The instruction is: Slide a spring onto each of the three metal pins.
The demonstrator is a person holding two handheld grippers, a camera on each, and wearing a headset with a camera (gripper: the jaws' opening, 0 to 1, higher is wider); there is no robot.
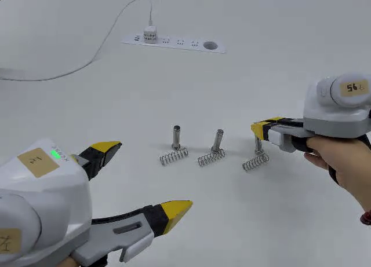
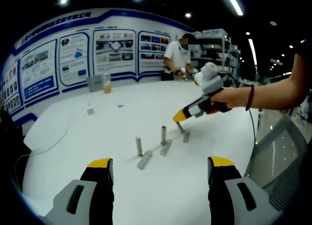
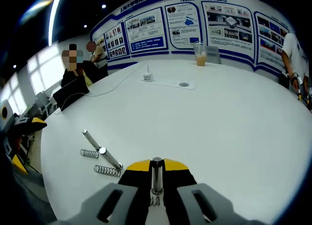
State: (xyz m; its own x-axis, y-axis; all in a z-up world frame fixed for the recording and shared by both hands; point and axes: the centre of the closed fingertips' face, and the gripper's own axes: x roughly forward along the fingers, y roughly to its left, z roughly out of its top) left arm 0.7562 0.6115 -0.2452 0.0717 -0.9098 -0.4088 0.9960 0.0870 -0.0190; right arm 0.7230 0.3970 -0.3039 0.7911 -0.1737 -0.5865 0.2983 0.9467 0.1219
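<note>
Three metal pins stand upright in a row on the white table: the left pin (image 1: 176,137), the middle pin (image 1: 218,141) and the right pin (image 1: 258,146). A spring lies in front of each: left spring (image 1: 174,156), middle spring (image 1: 211,157), right spring (image 1: 255,161). My right gripper (image 1: 261,130) is shut on the right pin (image 3: 156,173), with that spring (image 3: 155,200) just below the jaws. My left gripper (image 1: 142,177) stands open and empty near the table's front, well short of the left pin (image 2: 139,146) and left spring (image 2: 145,159).
A white power strip (image 1: 174,43) with a plugged charger and cable lies at the back of the table. Across the table, a cup (image 3: 200,59) stands at the far edge. People are beyond the table (image 3: 229,112) in both gripper views.
</note>
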